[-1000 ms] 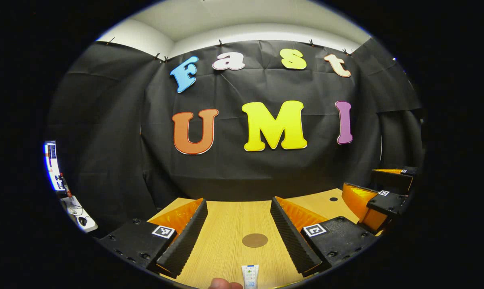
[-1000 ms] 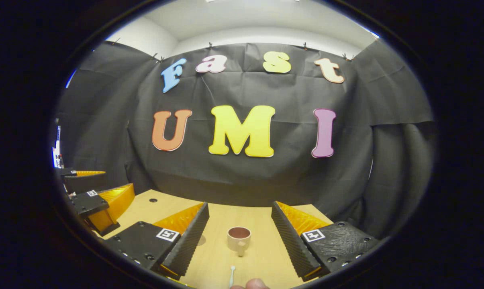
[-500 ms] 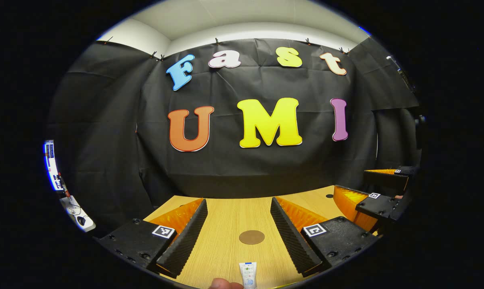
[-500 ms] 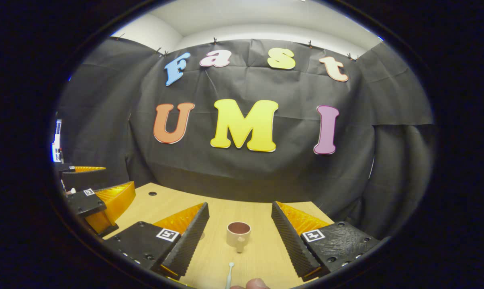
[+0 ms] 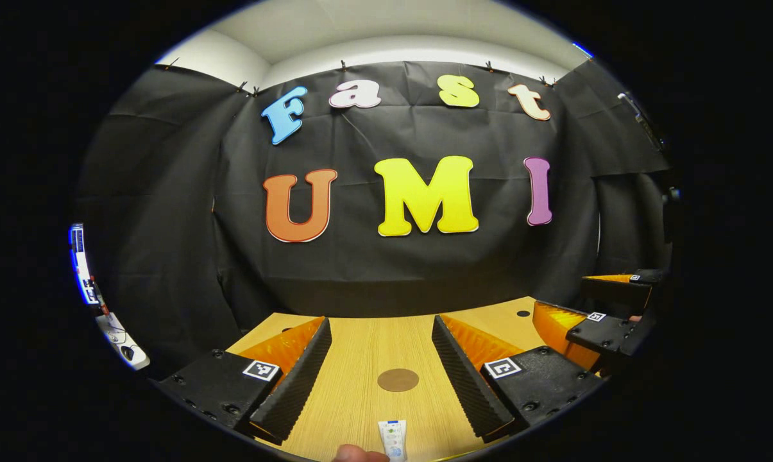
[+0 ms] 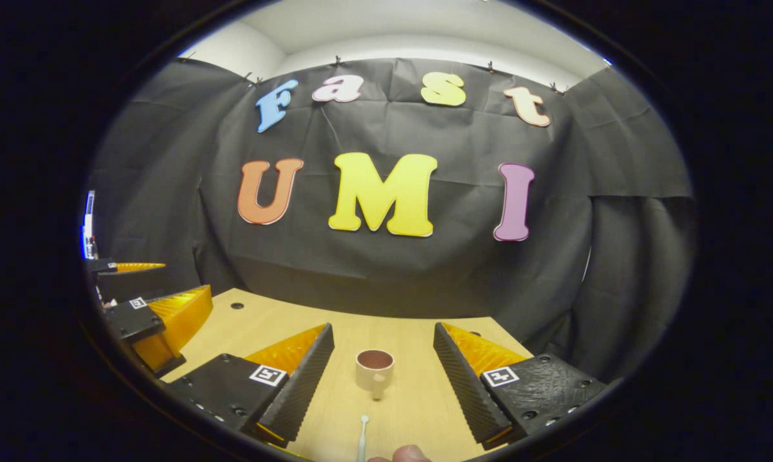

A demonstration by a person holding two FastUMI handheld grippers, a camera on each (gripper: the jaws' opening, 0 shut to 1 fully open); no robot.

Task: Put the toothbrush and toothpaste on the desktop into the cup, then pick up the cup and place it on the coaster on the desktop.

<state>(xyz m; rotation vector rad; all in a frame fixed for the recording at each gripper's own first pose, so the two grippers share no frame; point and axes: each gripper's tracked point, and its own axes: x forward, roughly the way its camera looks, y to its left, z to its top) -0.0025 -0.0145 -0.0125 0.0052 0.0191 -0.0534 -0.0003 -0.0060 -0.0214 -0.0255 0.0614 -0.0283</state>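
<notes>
1. Toothpaste: small white squeezable tube with a blue-and-green print [image 5: 392,439], lying flat on the light wooden desktop [image 5: 360,359] at the near edge of the left gripper view. Judged light and soft-walled; it would likely dent under pressure, so a hold across its firmer shoulder or mid-body seems safest.
2. Left gripper [image 5: 380,372]: jaws stand wide apart, holding nothing. The tube lies on the midline between the fingers but nearer the camera than their tips; the round brown flat coaster [image 5: 398,380] sits farther out, between the fingers.
3. Toothbrush: thin white plastic stick with a small rounded end [image 6: 362,436], lying on the desktop at the near edge of the right gripper view. Judged very light, stiff and slippery; low on the table, so it probably needs a pinch across the handle close to the surface.
4. Right gripper [image 6: 383,372]: jaws wide, empty. The toothbrush lies between the fingers, nearer than their tips.
5. Cup: cream ceramic mug with a brown inside [image 6: 374,370], upright and well apart from both fingers, its handle facing the camera. Judged rigid, heavier, breakable.
</notes>
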